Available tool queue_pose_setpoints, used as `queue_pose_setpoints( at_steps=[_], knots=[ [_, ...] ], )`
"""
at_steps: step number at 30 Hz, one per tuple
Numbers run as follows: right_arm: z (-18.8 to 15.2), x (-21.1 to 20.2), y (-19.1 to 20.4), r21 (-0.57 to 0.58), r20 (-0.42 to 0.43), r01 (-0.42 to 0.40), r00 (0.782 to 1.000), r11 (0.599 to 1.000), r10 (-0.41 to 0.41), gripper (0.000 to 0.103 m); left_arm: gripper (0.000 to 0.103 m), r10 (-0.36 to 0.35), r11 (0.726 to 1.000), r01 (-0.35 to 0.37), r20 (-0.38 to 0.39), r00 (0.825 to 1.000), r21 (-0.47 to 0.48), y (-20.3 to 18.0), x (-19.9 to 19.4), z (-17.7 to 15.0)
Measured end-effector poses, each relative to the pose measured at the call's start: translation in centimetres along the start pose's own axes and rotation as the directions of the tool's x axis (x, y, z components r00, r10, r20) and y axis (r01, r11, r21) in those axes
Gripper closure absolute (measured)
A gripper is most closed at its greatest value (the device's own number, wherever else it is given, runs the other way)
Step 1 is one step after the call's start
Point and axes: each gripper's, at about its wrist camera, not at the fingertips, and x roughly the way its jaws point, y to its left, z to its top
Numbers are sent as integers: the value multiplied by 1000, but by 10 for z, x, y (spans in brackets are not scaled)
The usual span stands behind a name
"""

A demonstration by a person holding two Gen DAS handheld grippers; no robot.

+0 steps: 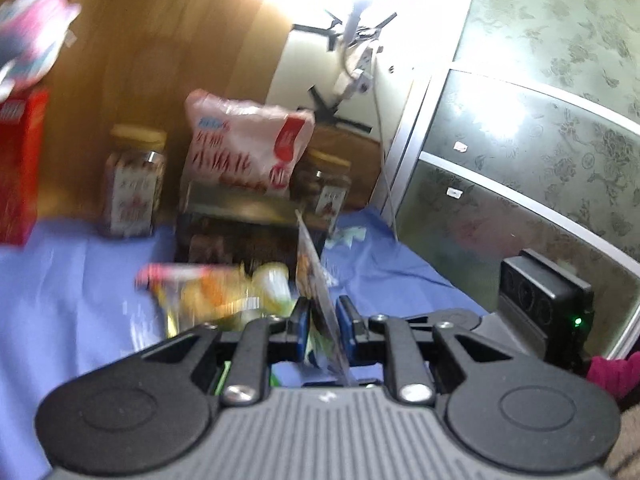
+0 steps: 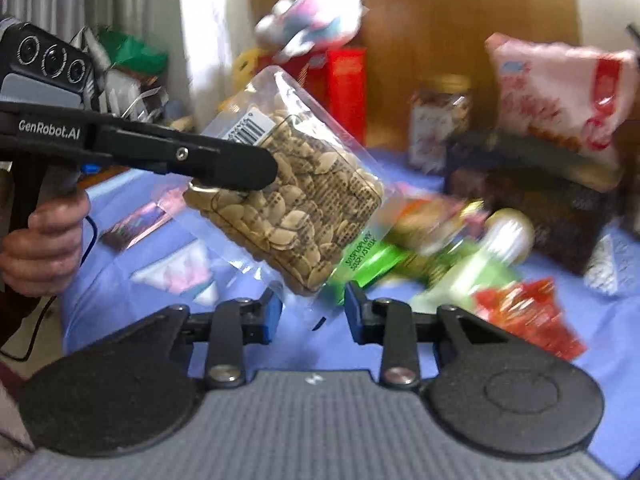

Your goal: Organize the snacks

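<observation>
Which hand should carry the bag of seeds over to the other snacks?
Probably left. The left gripper already pinches the clear bag of seeds and holds it off the blue cloth. The right gripper's fingers are apart, with only the bag's bottom edge between them.

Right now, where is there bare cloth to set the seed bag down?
Bare blue cloth lies left, between the red box, left jar and yellow snack packet. Another strip runs right of the dark box. The middle, around the packets, is crowded.
</observation>
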Motion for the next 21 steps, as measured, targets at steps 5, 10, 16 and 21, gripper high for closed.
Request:
queue_pose_setpoints(
  at_steps=[5, 10, 16, 21],
  knots=[
    [31, -1, -38, 18, 94, 145, 985, 989, -146, 67, 87, 4, 997, -5, 18, 1000, 71, 6, 46, 48],
    [56, 18, -91, 54, 120, 299, 945, 953, -303, 69, 85, 13, 996, -13, 7, 1000, 84, 26, 118, 92],
    [60, 49, -141, 105, 56, 439, 893, 892, -446, 54, 65, 190, 982, -187, -117, 975, 39, 54, 217, 109],
    [48, 32, -131, 125, 100, 441, 886, 889, -453, 54, 62, 294, 955, -298, -166, 941, -1, 77, 224, 103]
  ],
)
